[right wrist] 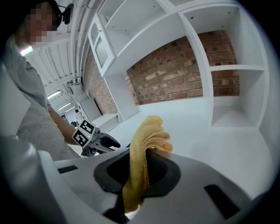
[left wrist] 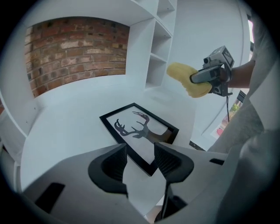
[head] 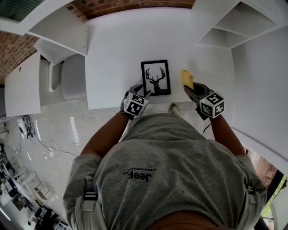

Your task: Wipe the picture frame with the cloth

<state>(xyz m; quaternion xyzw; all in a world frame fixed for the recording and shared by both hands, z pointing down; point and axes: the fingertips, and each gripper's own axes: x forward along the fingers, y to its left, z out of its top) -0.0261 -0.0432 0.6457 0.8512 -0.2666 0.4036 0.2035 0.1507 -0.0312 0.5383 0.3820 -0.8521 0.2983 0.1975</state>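
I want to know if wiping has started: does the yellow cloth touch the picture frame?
Apart. In the left gripper view the cloth, held by the right gripper, hangs in the air, clear of the picture frame.

The picture frame (head: 156, 77) lies flat near the surface's (head: 112, 49) front edge, the cloth (head: 186, 78) held just to its right. Behind it, bare surface runs to the back edge, closed by the brick wall (head: 130, 6). White shelves (head: 234, 27) wall the right edge.
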